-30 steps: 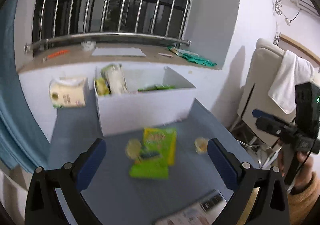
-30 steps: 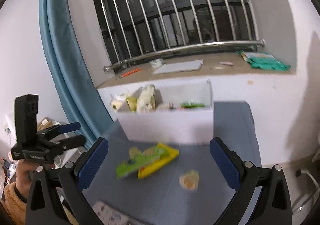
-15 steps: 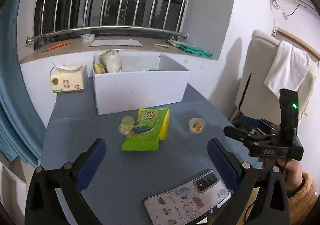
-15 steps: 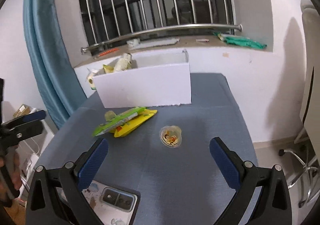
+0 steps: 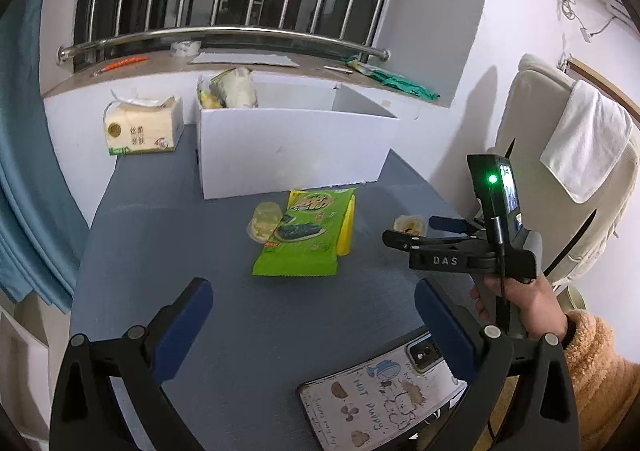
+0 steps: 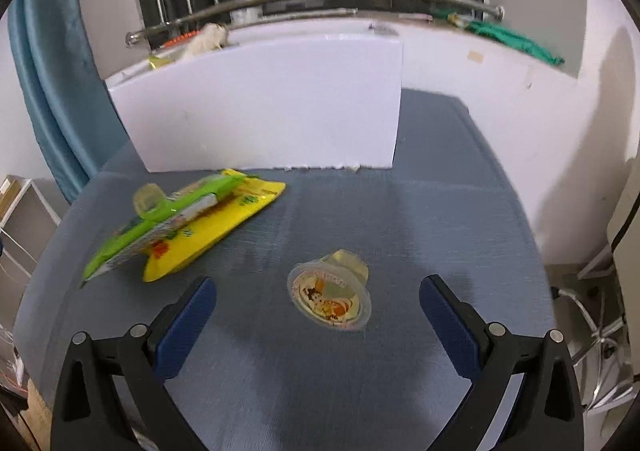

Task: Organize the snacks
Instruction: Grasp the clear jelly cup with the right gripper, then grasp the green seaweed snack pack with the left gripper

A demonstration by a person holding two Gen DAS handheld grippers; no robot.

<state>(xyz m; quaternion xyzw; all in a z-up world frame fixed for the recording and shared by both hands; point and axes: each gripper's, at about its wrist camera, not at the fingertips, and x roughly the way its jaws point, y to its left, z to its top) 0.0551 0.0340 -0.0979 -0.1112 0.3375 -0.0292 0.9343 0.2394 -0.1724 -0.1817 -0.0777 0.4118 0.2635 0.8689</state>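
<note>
A white box with some snacks inside stands at the back of the blue table; it also shows in the right wrist view. In front of it a green snack bag lies on a yellow bag, with a clear jelly cup at its left. A second jelly cup lies just ahead of my right gripper, between its open fingers' line. My left gripper is open and empty, short of the green bag. The right gripper also shows in the left wrist view, beside that cup.
A phone in a cartoon case lies at the table's near right edge. A tissue pack stands left of the box. A chair with a white towel is at the right. A blue curtain hangs at the left.
Both grippers have come lower and closer to the table. The right gripper has moved in toward the lone jelly cup. Both stay open.
</note>
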